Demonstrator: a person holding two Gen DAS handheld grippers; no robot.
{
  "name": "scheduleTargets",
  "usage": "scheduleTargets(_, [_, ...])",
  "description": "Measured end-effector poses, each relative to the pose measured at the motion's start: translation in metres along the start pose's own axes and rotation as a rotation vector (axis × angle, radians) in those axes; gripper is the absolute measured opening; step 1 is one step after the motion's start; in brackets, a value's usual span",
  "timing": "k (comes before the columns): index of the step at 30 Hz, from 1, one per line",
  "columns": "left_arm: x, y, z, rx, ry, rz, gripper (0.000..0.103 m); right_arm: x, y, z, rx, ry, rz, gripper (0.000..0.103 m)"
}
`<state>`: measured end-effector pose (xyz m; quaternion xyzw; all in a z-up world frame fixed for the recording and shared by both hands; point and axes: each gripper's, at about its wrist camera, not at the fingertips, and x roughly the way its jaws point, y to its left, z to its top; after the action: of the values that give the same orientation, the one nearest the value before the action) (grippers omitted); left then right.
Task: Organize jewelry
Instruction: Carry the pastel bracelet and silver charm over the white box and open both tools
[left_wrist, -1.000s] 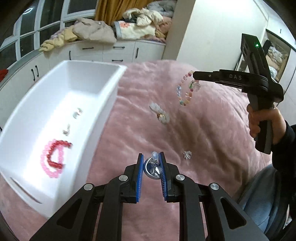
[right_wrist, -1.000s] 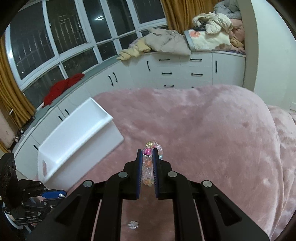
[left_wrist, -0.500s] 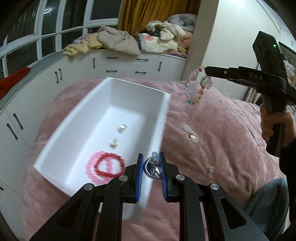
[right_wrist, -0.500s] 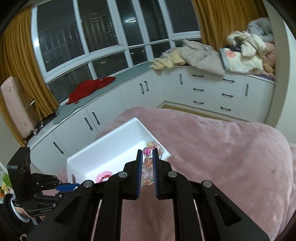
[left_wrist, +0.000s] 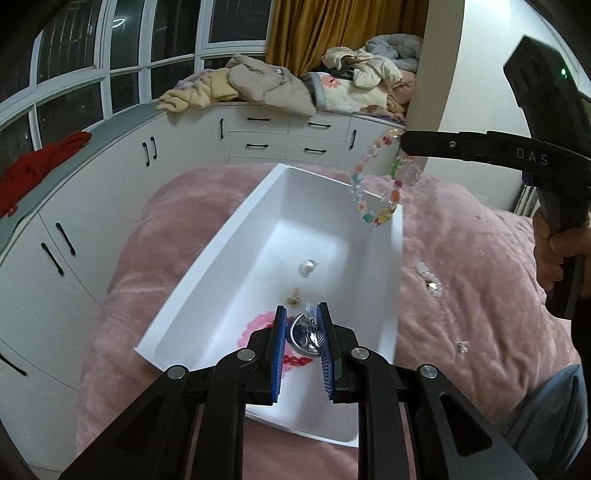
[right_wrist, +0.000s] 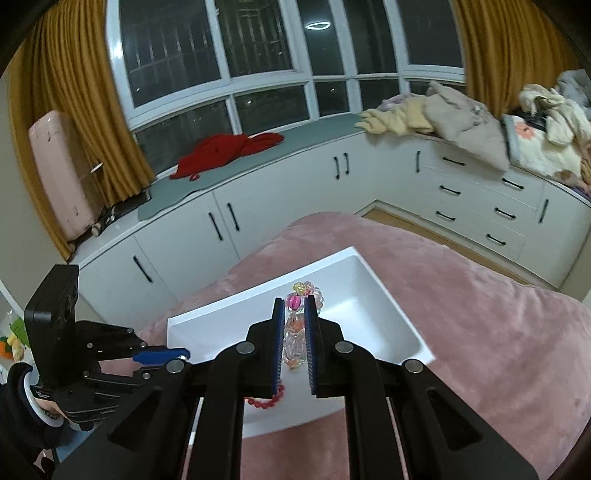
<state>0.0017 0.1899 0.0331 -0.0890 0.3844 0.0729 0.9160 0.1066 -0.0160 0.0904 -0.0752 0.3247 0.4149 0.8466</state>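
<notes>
Left gripper (left_wrist: 302, 320): lower centre of the left wrist view, black arms with blue ribbed pads, closed tight on a small silver metal trinket with a clear bead tip (left_wrist: 303, 332); it hangs over the near end of the tray.
Right gripper (right_wrist: 295, 314): lower centre of the right wrist view, pads nearly together, pinching a bracelet of multicoloured translucent beads (left_wrist: 376, 184); in the left wrist view the loop dangles from its tip at upper right, above the tray's far right corner.
Tray: long white rectangular plastic tray (left_wrist: 221, 236), centre of the left wrist view, resting on a pink plush blanket (left_wrist: 480, 258).
Inside the tray: a pink and red bead bracelet (left_wrist: 258, 325) at the near end, partly hidden by the left pads; a small gold-coloured piece (left_wrist: 294, 295) and a small silvery piece (left_wrist: 307, 266) further up the floor.
On the blanket, right of the tray: a pale clear-and-gold ornament (left_wrist: 428, 278) and a tiny sparkly piece (left_wrist: 463, 346), both apart from the tray.
Right hand (left_wrist: 554, 254): right edge of the left wrist view, wrapped round the black handle.
Background: white cabinets (right_wrist: 258, 221) with clothes piled on top at upper right.
</notes>
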Motion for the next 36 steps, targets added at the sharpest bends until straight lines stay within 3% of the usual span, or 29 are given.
scheduleTargets(10, [0.043, 0.023, 0.005, -0.057, 0.089, -0.018, 0.022, 0.07, 0.019, -0.012, -0.024, 0.132, 0.044, 0.011])
scheduleTargets(14, [0.064, 0.025, 0.003, -0.01, 0.14, 0.019, 0.022, 0.093, 0.02, -0.022, -0.02, 0.175, 0.055, 0.011])
scheduleTargets(24, [0.094, 0.027, -0.002, 0.03, 0.24, 0.029, 0.022, 0.14, 0.015, -0.036, -0.012, 0.268, 0.044, 0.011])
scheduleTargets(29, [0.099, 0.024, -0.004, 0.058, 0.264, 0.026, 0.025, 0.154, 0.012, -0.046, -0.057, 0.322, -0.019, 0.013])
scheduleTargets(36, [0.1, 0.023, -0.003, 0.067, 0.268, 0.04, 0.039, 0.156, 0.015, -0.048, -0.075, 0.338, -0.037, 0.014])
